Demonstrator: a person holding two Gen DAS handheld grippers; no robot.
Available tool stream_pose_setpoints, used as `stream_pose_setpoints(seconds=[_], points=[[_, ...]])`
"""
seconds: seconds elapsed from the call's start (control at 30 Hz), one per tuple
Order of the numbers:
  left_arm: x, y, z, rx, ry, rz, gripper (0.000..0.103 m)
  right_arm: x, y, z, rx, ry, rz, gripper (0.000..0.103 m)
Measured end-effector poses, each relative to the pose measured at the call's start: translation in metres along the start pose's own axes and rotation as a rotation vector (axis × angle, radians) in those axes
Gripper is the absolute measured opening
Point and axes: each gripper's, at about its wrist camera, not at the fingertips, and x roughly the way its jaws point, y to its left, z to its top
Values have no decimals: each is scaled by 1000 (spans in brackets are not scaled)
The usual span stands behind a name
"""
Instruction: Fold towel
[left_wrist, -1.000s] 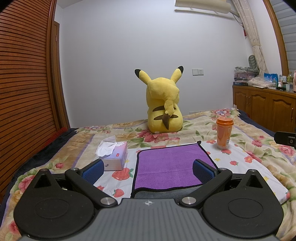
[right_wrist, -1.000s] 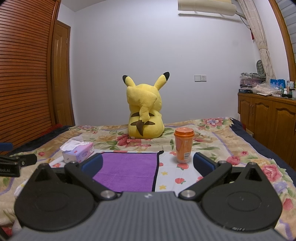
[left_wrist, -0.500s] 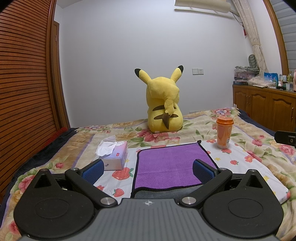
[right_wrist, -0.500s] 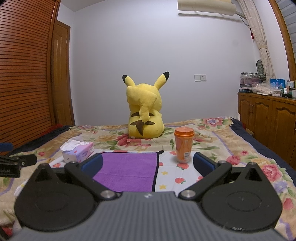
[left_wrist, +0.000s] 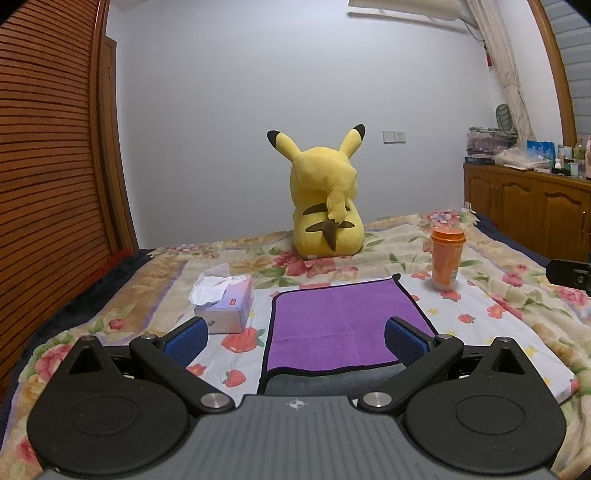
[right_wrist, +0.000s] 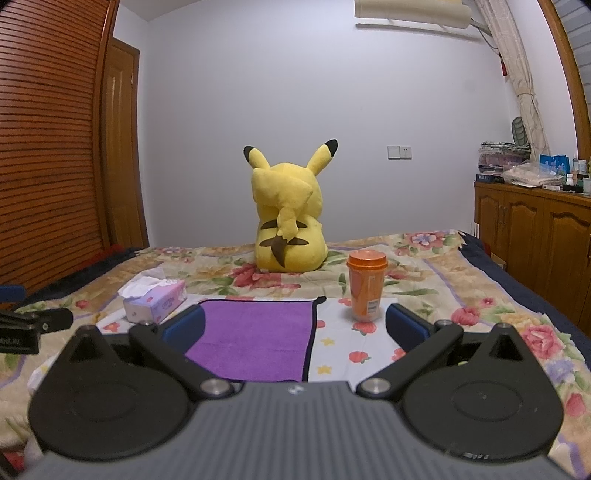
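A purple towel (left_wrist: 340, 325) with a dark border lies flat on a white strawberry-print cloth (left_wrist: 480, 314) on the bed; its near edge shows a grey underside. It also shows in the right wrist view (right_wrist: 255, 339). My left gripper (left_wrist: 295, 338) is open and empty, held just before the towel's near edge, its blue pads (left_wrist: 186, 339) wide apart. My right gripper (right_wrist: 295, 326) is open and empty, over the towel's right edge and the cloth.
A tissue box (left_wrist: 225, 302) sits left of the towel. An orange lidded cup (left_wrist: 447, 258) stands to its right (right_wrist: 366, 286). A yellow Pikachu plush (left_wrist: 325, 206) sits behind. Wooden wardrobe at left, cabinets (left_wrist: 528, 210) at right.
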Motion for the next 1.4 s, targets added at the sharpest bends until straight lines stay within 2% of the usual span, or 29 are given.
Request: stream_pose_setpoints(seconds=[0.43,0.8,1.4], points=[[24,3,5,-34,78,-22,103,21,5,-4,-20,45,6,103],[51,16,20,-35,145,-84,103,47,7,-7,-21,125,23,103],[104,29,23,57,221,-102,103,94,6,-3,-29,189,84,103]])
